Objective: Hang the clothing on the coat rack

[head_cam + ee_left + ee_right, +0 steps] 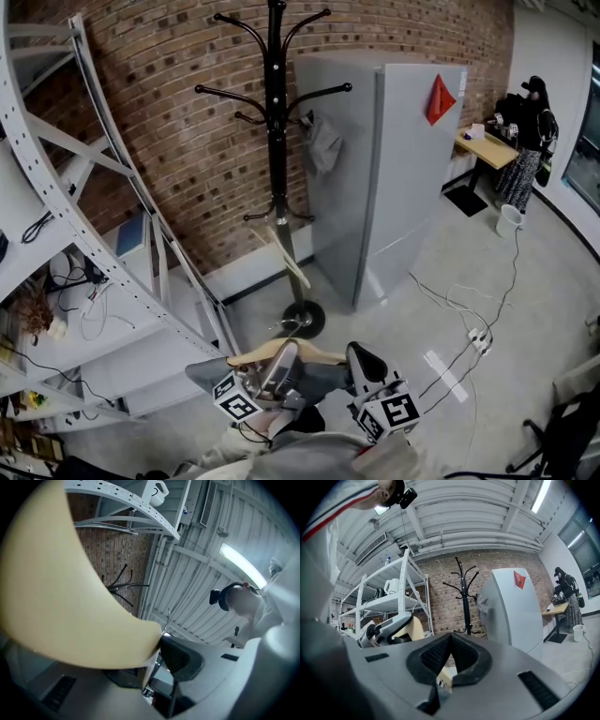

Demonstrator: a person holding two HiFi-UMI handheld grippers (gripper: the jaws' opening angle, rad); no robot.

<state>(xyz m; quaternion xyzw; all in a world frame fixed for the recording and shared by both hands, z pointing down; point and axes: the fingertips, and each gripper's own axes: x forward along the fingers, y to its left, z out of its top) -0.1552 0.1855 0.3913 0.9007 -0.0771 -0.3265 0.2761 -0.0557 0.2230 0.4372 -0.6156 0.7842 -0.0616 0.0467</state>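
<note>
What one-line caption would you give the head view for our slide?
The left gripper and right gripper hold a wooden hanger with grey clothing before the black coat rack.

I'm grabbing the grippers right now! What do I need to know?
Left gripper: shut on the pale wooden hanger, which has the grey garment draped on it.
Right gripper: fingers together beside the hanger's other end; I can't tell if it grips anything.
The black metal coat rack stands ahead by the brick wall, apart from the hanger.
Done: the clothing is on its hanger and held.
Left: carry it over, hook it on a free arm, let go.
</note>
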